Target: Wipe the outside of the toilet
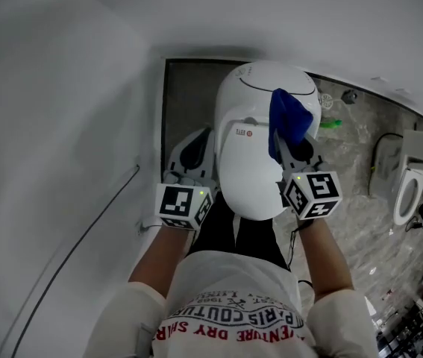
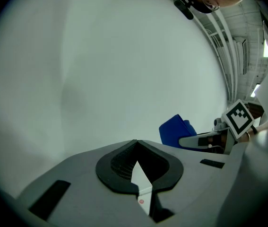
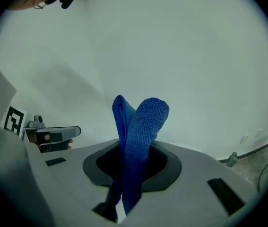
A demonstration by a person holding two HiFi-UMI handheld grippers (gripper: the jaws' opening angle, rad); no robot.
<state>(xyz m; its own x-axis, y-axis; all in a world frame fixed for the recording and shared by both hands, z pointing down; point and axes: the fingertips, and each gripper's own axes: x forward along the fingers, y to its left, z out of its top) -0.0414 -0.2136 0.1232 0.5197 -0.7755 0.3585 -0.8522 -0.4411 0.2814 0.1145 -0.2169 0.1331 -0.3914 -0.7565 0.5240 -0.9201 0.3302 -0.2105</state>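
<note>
Our right tongs (image 1: 286, 148) clamped a blue cloth (image 1: 289, 115) over the white toilet (image 1: 250, 162); our left tongs (image 1: 191, 154), closed empty, flanked it above grey floor (image 1: 187, 95).

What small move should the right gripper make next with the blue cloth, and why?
Probably tip the right gripper down until the cloth lies on the toilet. The jaws clamp the cloth, but its folded end sticks up free, apparently not pressed to the white shell.

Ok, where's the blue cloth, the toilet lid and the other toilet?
blue cloth (image 3: 141, 136): right gripper view, its folded middle.
toilet lid (image 1: 250, 176): head view, its bare white top.
other toilet (image 1: 407, 198): head view, its bowl.
</note>
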